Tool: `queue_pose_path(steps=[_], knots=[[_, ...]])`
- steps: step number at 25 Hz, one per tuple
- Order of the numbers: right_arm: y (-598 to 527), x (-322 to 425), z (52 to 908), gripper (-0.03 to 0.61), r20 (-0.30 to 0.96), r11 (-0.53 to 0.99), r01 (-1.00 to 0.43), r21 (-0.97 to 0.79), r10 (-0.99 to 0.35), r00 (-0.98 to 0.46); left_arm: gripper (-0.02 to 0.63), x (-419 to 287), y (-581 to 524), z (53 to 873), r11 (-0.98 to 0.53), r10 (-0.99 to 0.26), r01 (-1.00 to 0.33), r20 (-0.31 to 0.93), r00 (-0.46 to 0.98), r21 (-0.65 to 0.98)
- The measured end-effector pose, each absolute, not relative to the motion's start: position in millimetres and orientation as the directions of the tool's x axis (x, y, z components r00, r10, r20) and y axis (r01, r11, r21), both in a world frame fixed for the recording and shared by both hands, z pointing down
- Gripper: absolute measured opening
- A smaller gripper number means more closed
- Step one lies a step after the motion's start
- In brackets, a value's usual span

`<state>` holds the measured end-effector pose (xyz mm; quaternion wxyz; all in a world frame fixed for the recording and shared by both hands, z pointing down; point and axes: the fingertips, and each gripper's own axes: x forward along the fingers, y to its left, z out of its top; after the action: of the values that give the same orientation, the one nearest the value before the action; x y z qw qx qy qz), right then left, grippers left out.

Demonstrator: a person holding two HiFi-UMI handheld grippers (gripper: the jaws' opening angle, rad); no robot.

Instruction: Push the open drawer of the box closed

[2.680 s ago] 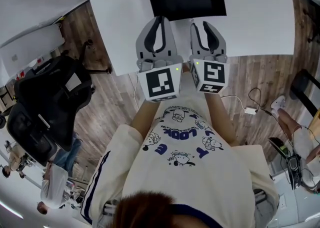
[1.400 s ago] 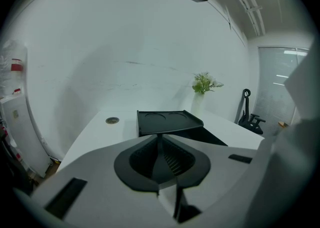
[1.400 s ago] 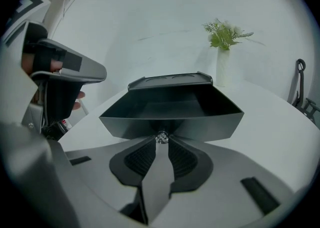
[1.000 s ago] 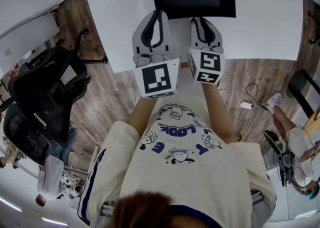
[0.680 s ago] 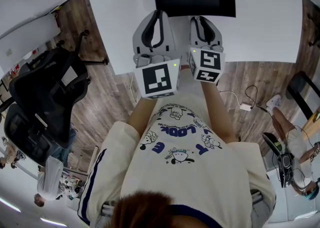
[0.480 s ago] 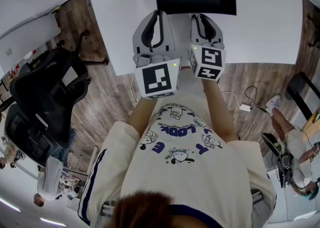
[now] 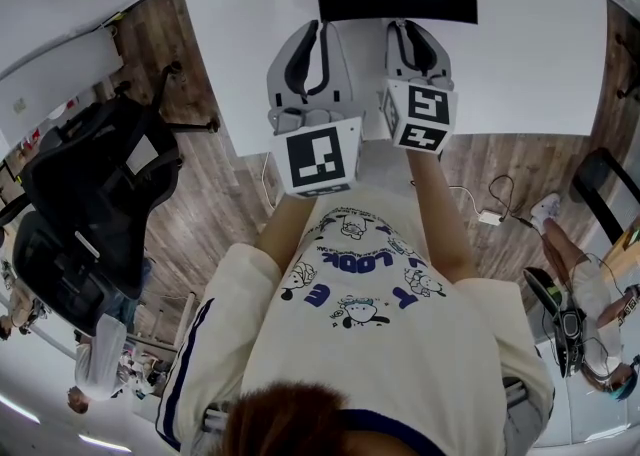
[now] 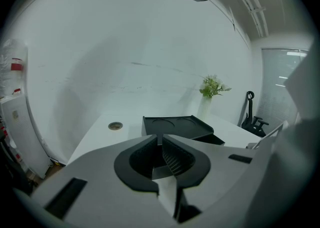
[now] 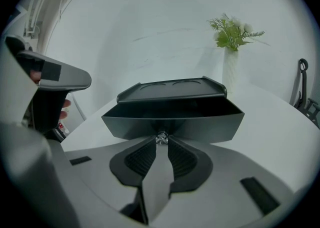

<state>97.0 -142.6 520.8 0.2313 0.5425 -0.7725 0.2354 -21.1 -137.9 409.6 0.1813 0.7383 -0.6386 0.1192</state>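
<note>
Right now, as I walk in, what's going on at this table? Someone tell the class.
A person holds a gripper in each hand over a white table. The right gripper is closed on the knob at the front of the drawer of the black box, and the drawer stands open. The left gripper is shut and empty, held short of the box and touching nothing.
</note>
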Motion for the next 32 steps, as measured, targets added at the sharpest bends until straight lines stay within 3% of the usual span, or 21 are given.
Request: queue_pose_path(steps=[32], knots=[[-197.2,88.3,517.8,0.089,0.58,0.318,-0.94,-0.124,-0.746,-0.329,0.04,-11.4,-152.7,421.0,-0.114,-0.884,-0.985,0.439,0.161,0.132]])
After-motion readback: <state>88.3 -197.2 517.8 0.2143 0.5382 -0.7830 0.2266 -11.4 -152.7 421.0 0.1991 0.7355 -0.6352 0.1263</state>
